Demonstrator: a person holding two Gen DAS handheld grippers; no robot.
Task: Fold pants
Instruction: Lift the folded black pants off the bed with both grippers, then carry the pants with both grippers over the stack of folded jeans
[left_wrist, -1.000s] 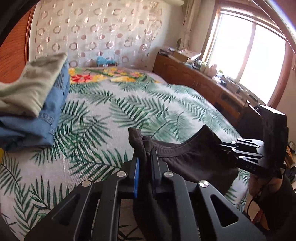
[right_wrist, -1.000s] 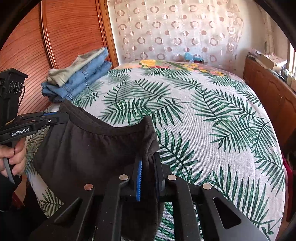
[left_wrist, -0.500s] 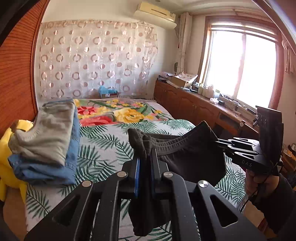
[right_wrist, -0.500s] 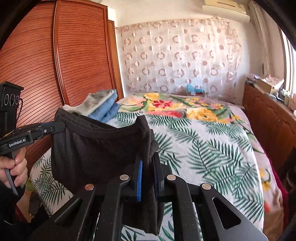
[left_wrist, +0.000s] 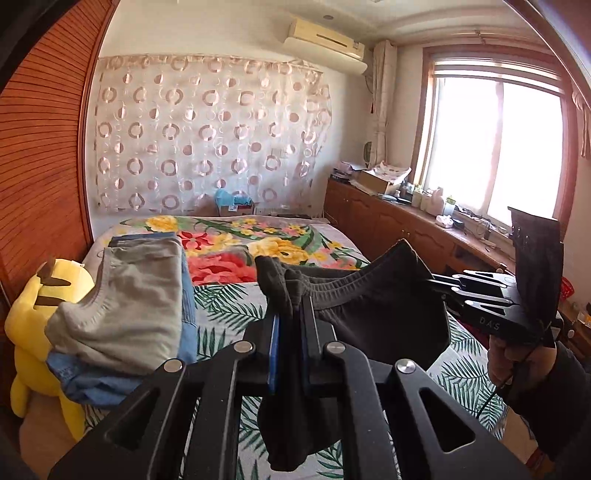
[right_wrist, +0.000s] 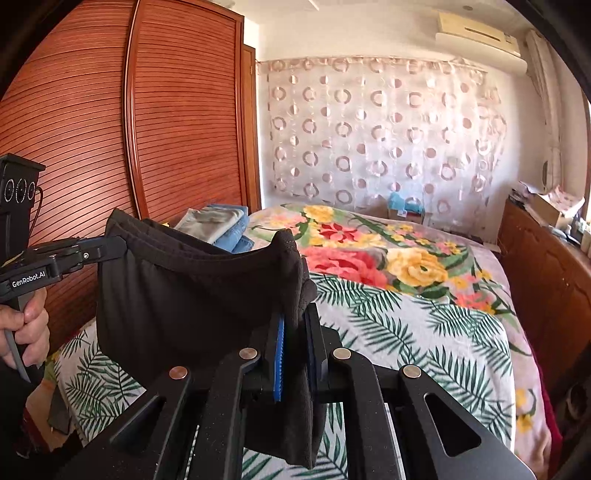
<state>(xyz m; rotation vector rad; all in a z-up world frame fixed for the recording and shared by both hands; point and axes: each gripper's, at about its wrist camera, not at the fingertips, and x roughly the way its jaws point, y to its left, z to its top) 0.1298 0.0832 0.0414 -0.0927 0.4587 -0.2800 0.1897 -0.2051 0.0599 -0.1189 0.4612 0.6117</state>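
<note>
Two grippers are clamped on the waistband of the black pants (left_wrist: 373, 317), one at each end, so that the garment is spread and hangs free above the bed (right_wrist: 424, 325), presumably for laying flat. The left gripper (left_wrist: 290, 325) is closed on one bunched corner; the right gripper (right_wrist: 295, 332) is closed on the other. Both are held level, roughly side by side.
</note>
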